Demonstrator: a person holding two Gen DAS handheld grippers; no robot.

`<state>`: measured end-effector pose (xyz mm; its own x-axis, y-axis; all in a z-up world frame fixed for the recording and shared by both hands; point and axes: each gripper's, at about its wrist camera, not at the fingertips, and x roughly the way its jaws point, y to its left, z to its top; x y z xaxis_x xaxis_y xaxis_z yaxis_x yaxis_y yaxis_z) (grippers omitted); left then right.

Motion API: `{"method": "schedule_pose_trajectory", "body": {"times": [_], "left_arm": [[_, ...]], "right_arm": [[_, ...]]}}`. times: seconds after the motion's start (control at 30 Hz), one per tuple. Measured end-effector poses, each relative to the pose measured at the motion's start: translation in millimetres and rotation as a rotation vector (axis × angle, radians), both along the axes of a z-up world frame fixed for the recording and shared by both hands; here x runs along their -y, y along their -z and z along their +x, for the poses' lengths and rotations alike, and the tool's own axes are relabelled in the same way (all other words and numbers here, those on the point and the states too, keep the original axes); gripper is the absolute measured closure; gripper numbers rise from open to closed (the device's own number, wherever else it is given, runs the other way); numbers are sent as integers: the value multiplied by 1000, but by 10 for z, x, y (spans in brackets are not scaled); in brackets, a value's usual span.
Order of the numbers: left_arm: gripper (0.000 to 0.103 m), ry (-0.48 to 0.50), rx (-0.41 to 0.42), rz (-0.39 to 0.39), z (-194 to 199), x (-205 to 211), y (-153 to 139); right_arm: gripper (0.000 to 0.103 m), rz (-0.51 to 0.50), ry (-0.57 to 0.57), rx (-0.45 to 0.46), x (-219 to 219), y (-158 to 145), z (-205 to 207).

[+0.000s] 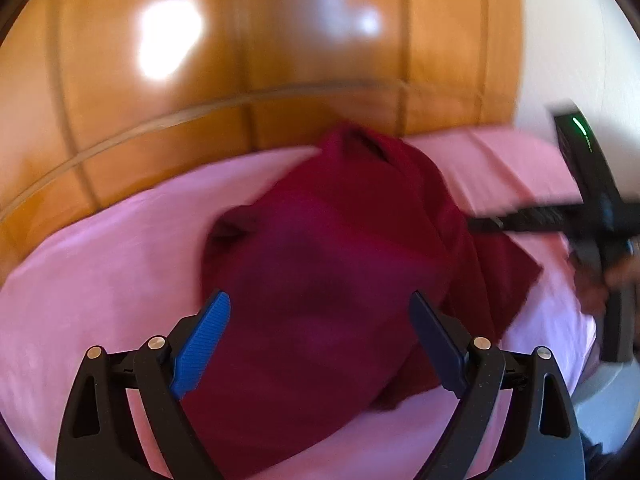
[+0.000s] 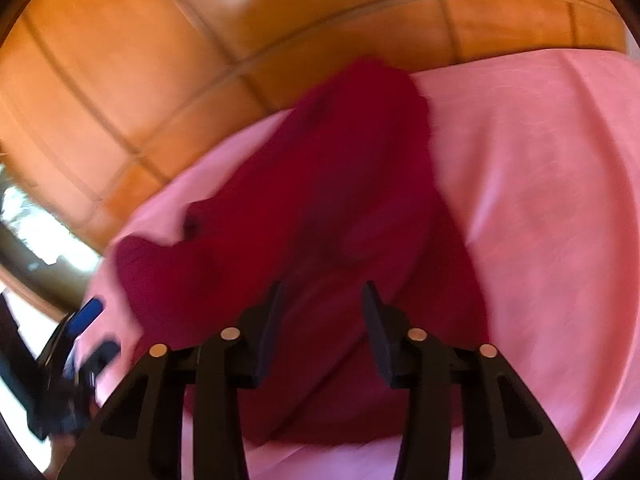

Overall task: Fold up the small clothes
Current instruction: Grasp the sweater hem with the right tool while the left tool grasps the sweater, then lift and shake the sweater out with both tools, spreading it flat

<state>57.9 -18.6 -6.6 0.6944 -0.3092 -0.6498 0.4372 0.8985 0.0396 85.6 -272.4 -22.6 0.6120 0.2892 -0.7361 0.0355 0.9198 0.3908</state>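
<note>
A dark red garment (image 1: pixel 328 248) lies crumpled on a pink sheet (image 1: pixel 100 264), bunched into a lengthwise heap with a sleeve or corner spread to the right. My left gripper (image 1: pixel 320 304) hovers over its near end, jaws wide apart, blue pad (image 1: pixel 202 348) on the left, nothing between them. In the right wrist view the same garment (image 2: pixel 328 184) runs away from my right gripper (image 2: pixel 322 292), whose jaws stand moderately apart above the cloth without pinching it. The right gripper (image 1: pixel 520 218) shows blurred at the right edge, the left gripper (image 2: pixel 98 332) at the lower left.
Glossy orange-brown wooden panelling (image 1: pixel 280 40) rises directly behind the pink sheet (image 2: pixel 540 200). A white wall (image 1: pixel 568 40) stands at the far right. Both views are motion-blurred. Bare pink sheet extends left and right of the garment.
</note>
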Motion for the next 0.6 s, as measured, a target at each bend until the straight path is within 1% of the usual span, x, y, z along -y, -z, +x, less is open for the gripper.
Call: {"method": "schedule_pose_trajectory", "body": {"times": [0.03,0.1,0.13,0.2,0.23,0.27,0.3,0.33,0.37,0.4,0.43,0.47,0.5,0.53,0.57,0.6], "left_arm": [[13,32,-7,10,23,98,57],[14,47,-5,69,124,294,186],[16,58,-21,74,187,336,236],[37,58,-69,60,348,352,319],[62,63,-103,31,436,319,347],[81,71,-126,-3,487,305,348],[95,64,-172,-72,577,211,339],[95,46,-181,-119,632,109,312],[96,33,-174,-148,642,59,275],[97,3,-173,-194,691,-72,213],[97,-24,-182,-260,738,-252,138],[97,-37,-182,-292,738,-352,88],[97,-61,-181,-355,752,-561,-18],[97,-65,-184,-401,754,-702,-89],[97,-78,-172,-430,771,-813,-158],[98,-115,-138,-429,772,-962,-265]], "right_arm": [[66,-6,9,0,9,24,110],[67,12,22,1,10,67,328],[67,15,28,4,-48,127,475],[67,32,36,8,-55,201,673],[67,44,37,8,-84,248,771],[67,53,42,6,-116,261,882],[67,53,46,1,-135,236,930],[70,48,49,-8,-123,266,948],[76,46,46,-15,-133,297,994],[93,43,38,-16,-152,293,971],[94,35,32,-7,-174,270,968],[95,25,24,9,-168,213,863],[95,45,3,37,-156,131,777],[102,55,-9,51,-134,73,720],[102,9,-4,64,-115,-6,634],[102,-23,-4,70,-102,-66,607]]}}
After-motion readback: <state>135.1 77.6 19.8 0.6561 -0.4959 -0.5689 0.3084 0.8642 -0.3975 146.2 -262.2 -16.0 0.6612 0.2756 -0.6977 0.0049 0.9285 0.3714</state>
